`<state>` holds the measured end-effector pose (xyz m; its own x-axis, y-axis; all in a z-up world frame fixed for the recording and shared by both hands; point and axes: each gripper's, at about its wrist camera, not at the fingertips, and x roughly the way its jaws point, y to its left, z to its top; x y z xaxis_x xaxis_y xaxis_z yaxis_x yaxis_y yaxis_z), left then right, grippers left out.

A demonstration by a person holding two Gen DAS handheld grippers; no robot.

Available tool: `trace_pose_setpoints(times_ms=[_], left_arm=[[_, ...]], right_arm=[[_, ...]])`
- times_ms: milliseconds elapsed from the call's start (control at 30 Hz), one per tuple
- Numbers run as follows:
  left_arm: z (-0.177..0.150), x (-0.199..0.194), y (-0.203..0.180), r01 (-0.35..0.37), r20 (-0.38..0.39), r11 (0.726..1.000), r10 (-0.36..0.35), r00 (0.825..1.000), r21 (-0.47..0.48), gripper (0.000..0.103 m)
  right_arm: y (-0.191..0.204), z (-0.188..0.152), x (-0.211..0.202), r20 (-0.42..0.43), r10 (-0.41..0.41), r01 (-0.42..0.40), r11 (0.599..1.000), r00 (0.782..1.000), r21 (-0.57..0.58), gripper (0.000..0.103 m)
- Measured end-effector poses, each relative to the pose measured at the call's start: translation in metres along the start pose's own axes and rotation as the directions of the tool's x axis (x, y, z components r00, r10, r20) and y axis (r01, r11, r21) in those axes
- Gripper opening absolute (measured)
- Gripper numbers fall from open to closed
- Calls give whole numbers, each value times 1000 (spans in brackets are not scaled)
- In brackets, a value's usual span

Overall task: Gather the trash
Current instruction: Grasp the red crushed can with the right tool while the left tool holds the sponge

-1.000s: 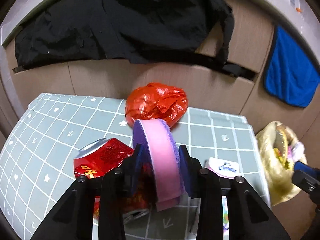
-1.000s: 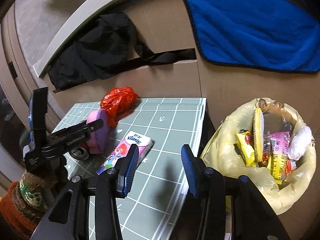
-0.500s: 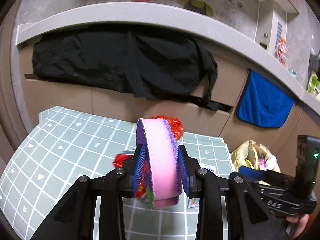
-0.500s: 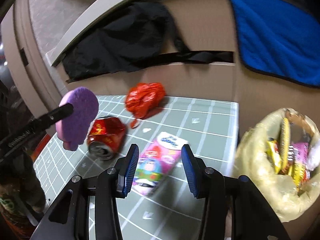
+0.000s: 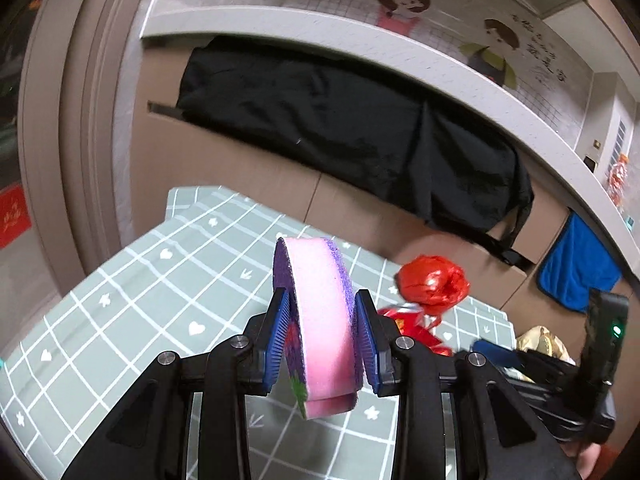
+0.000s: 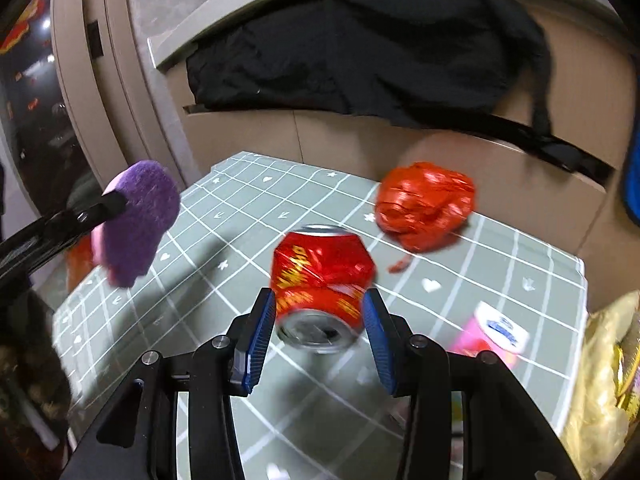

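We see the left tool clamped on a thick pink foam sponge with a fuzzy purple scouring face, held on edge between the ribbed blue pads and raised above the worktop; from the right wrist view the same sponge shows its rounded purple side in the air over the worktop's left part. The right tool has its jaws spread on either side of a crushed red aluminium can, which lies on its side with the silver end facing the camera; the dented body sits between the pads, but blur keeps us from telling whether they touch it. Beyond the can rests a crumpled ball of shiny red plastic, near the worktop's back edge. To the right lies a pink and white tissue pack, its print smeared by blur. The worktop wears a grey-green mat gridded in white lines with small hearts and stars. A yellowish plastic trash bag, wrinkled and glossy, stands off the right edge. Black fabric hangs behind.
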<state>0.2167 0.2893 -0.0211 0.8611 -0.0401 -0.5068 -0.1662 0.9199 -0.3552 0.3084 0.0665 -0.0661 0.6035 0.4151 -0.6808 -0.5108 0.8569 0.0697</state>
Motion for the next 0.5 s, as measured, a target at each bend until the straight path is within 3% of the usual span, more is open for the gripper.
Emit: trace_pose_setpoints(times_ms=[167,267,400,500], left_arm=[[-9,2,11,14,-24,1000,-14,1000,-23,34],[-12,5,17,26,-37,999,-27,999,-36,34],[-14,11,22,36,-51,998,-39,998,-59,34],[-17,14,22,42,-59,997,-45,997,-60,34]], right_arm=[[5,3,29,9,-103,103,994,995,23,45],[-4,-2,40,-17,-79,80,992,997,93,54],[-6,-5,46,-33,-54,57,992,998,115,55],[-5,-10,58,-94,-40,50,993,995,107,59]])
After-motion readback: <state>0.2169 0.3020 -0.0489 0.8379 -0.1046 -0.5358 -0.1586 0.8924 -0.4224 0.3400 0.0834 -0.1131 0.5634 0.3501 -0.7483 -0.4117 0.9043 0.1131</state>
